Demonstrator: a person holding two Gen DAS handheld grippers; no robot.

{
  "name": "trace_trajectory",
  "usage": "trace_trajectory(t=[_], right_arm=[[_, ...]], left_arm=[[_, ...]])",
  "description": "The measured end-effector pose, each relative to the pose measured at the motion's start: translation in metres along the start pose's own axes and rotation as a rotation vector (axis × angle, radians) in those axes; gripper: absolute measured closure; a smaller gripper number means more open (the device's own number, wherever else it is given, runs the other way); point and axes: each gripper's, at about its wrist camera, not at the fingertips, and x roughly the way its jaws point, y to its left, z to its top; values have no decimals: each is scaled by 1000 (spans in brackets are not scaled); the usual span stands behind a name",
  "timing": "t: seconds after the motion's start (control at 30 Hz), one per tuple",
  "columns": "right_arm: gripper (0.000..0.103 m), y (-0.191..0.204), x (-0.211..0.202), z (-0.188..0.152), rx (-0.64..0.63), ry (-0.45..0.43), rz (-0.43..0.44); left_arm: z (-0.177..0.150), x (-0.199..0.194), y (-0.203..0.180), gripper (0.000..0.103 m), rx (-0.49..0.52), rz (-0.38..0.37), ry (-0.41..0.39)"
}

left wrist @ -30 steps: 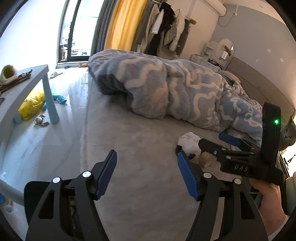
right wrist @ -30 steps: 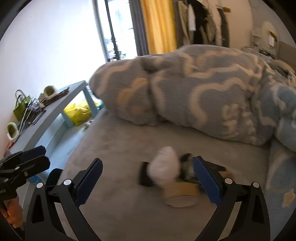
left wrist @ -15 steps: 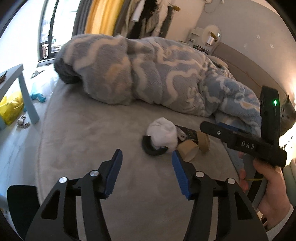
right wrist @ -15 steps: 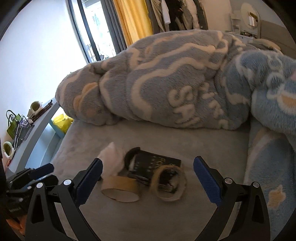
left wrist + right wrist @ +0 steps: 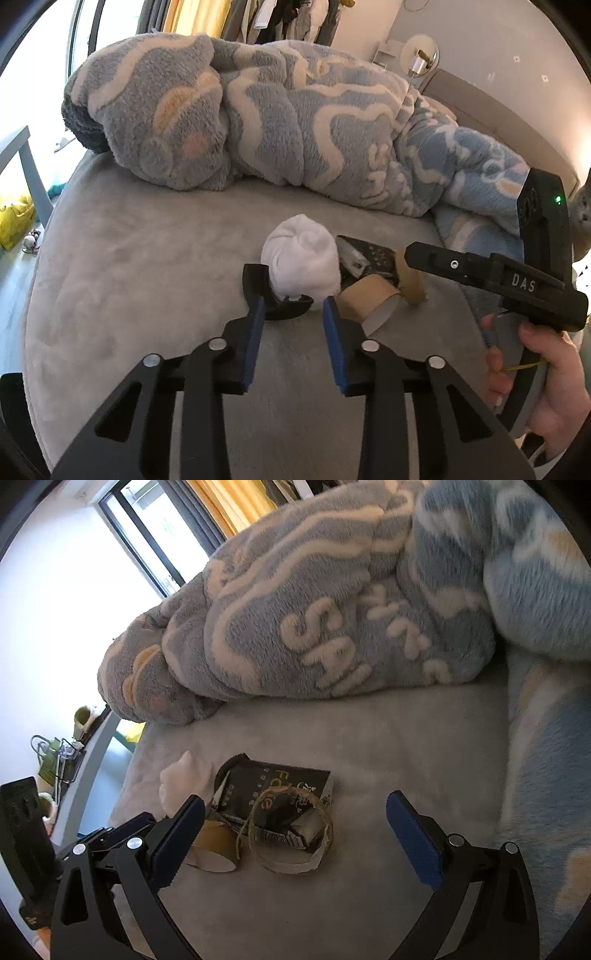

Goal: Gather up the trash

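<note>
2 cardboard rings (image 5: 369,299) — one flat, one (image 5: 410,275) on edge.

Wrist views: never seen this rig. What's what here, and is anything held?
No robot: a person carries a handheld two-finger gripper in each hand, each with a fisheye camera looking along its fingers.

The left wrist view shows the left gripper, its jaws closing with nothing gripped yet, and the right gripper's body in a hand. The right wrist view shows the right gripper open and empty.

On the grey bed lies the trash: a white tissue wad, a black wrapper, a cardboard tape core, a thinner cardboard ring and a black curved piece. A fleece blanket is piled behind.
</note>
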Motion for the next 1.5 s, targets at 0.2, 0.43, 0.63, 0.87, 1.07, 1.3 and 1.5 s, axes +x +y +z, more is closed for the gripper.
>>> trace_trajectory(t=[0.2, 0.43, 0.63, 0.87, 1.07, 1.3, 1.5], right_arm=[[21, 1, 12, -2, -13, 38, 23], [38, 0, 21, -7, -51, 67, 27], [46, -10, 7, -3, -11, 30, 69], [47, -27, 3, 0, 30, 24, 91], [33, -44, -8, -4, 111, -1, 148], [28, -36, -16, -4, 82, -9, 152], [27, -31, -12, -1, 81, -2, 147]], left_arm=[[2, 10, 2, 70, -5, 16, -3], [1, 13, 3, 70, 0, 15, -12], [-2, 14, 0, 71, 27, 36, -25], [-3, 15, -9, 73, 65, 80, -43], [-5, 20, -10, 74, 72, 79, -32], [-5, 26, -18, 93, 112, 66, -8], [-4, 23, -16, 94, 91, 51, -17]])
